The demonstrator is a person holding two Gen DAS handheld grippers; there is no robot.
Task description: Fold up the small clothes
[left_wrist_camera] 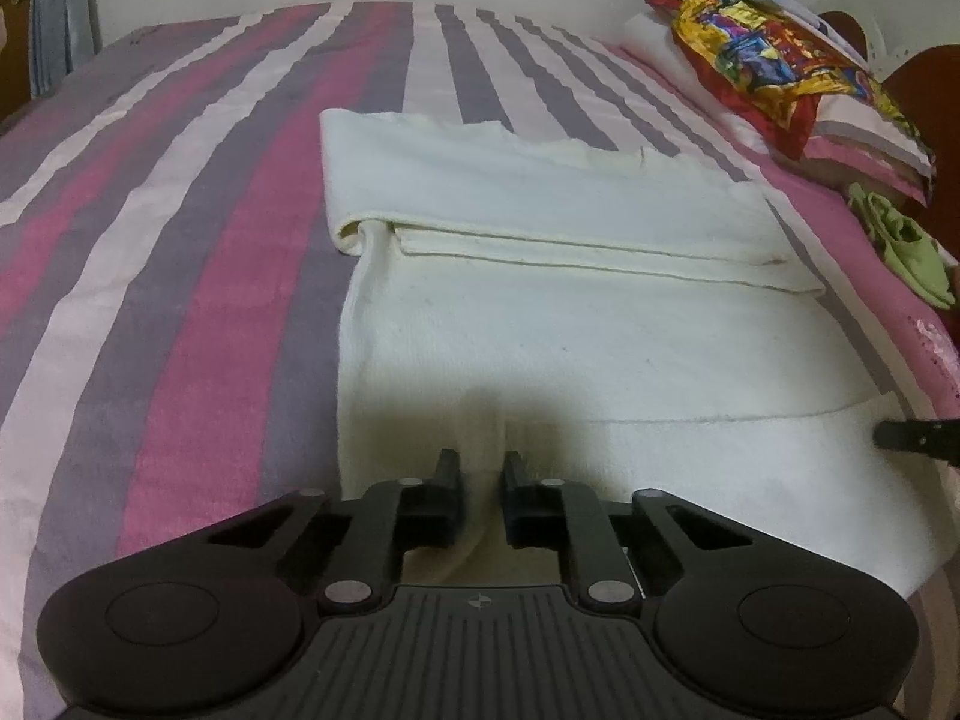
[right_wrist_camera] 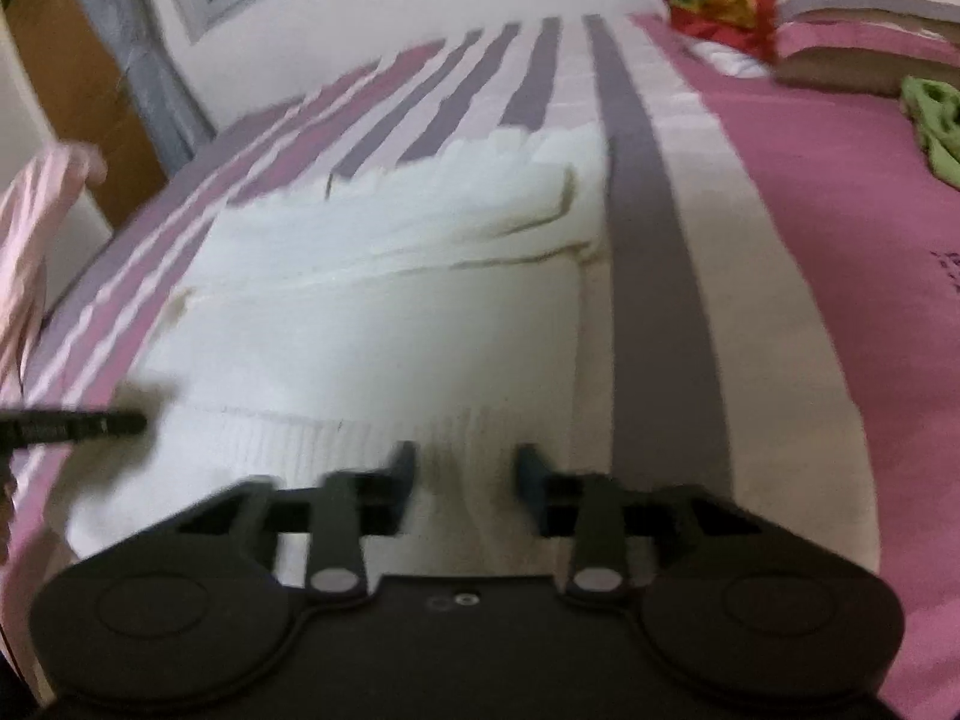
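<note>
- Where the striped bedspread covers the bed, a white garment lies flat near the middle of it, its far part folded back over itself into a thick band; its near hem is a ribbed strip at the edge closest to both cameras
- left hand-held gripper: jaws drawn narrow, with a raised ridge of the white garment's hem pinched between them; the pads press on the cloth
- right hand-held gripper: set on the same ribbed hem, further along it; a puckered bit of cloth sits between the jaws, which stand wider apart than the left pair; this view is blurred, so I cannot tell whether the pads bite on the cloth
- each gripper's tip shows at the side edge of the other's view, low over the hem
- a bright patterned pillow lies at the far right end of the bed; a small green cloth lies just beside it, well apart from the white garment
- a pink sleeve shows at the left edge of the right view
</note>
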